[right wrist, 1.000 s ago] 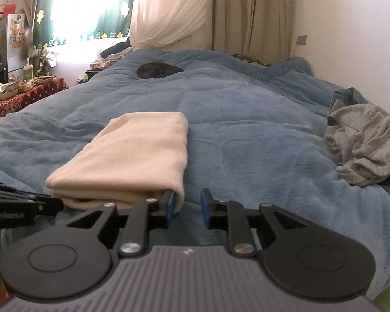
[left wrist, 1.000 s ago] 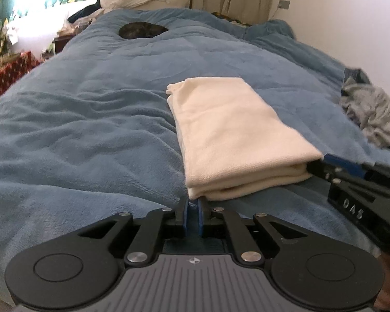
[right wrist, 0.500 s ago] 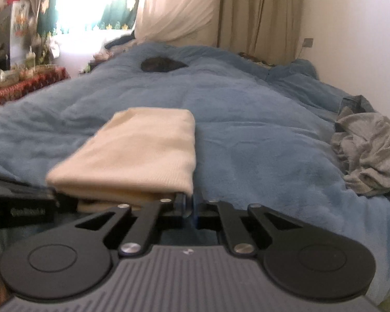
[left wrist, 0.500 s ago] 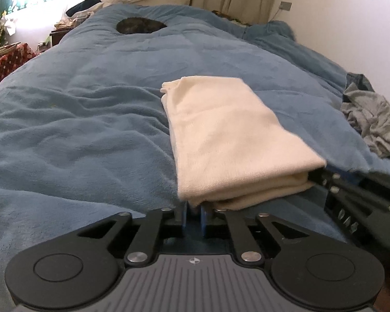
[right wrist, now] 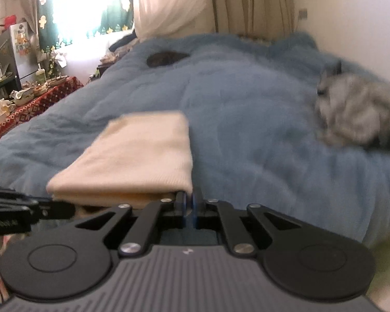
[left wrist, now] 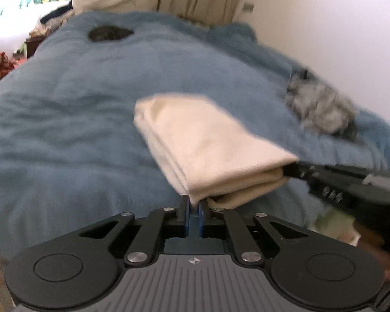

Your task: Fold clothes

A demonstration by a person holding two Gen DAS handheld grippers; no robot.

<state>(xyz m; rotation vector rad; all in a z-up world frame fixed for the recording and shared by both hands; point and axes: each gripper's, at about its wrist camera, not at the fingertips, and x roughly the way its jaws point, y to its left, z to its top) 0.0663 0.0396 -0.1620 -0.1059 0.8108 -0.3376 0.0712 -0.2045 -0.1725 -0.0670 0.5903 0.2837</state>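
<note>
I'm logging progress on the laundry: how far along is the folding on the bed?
Done: the cream cloth is already folded into a long, layered strip on the blue blanket. In hand: the left gripper and right gripper each have jaws shut on a near corner, probably for another fold. Left: the grey clothes lie crumpled, untouched, by the wall.

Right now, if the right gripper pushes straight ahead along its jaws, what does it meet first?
The right gripper is already clamped on the near right corner of the folded cream garment. Pushing on meets that cloth first, then likely the blue blanket. Blur makes depth uncertain.
</note>
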